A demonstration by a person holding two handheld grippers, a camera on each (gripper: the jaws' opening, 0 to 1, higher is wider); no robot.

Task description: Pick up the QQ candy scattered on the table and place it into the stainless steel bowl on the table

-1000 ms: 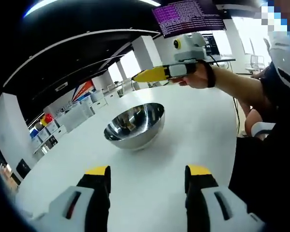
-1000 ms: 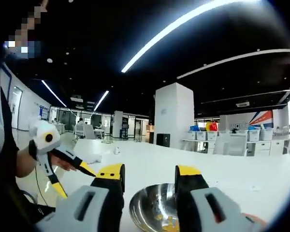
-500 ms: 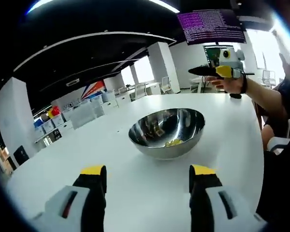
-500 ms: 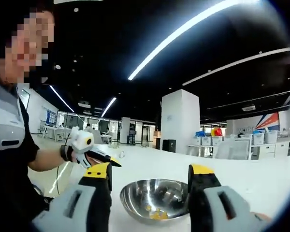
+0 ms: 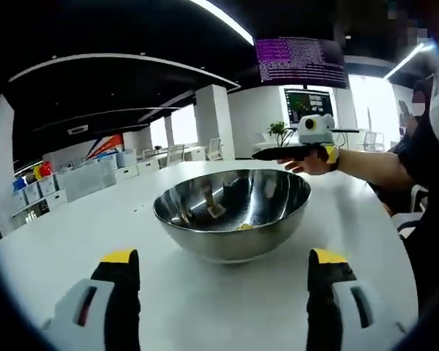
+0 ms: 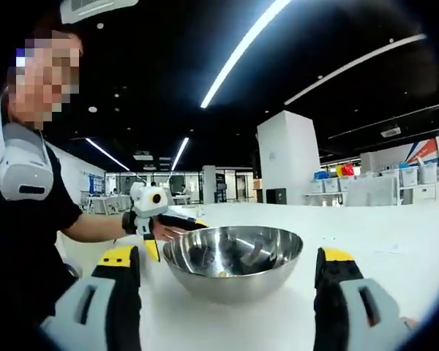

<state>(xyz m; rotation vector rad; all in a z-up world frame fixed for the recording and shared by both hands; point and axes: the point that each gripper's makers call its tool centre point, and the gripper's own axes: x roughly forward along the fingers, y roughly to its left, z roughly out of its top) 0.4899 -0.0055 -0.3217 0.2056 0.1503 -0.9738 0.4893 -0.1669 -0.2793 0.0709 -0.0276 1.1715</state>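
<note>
Bowl: one stainless steel bowl (image 5: 233, 212), shiny, round, sitting upright on the white desk (image 5: 58, 234).
Candy: small yellow QQ candy (image 6: 223, 273) lying inside the bowl; count too small to tell.
Left gripper (image 5: 223, 292): hovering before the bowl, gaping wide, holding nothing.
Right gripper (image 6: 227, 289): hovering before the bowl, spread wide, gripping nothing.

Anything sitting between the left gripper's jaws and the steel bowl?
No. In the left gripper view, bare white table runs from the open left gripper to the steel bowl.
</note>
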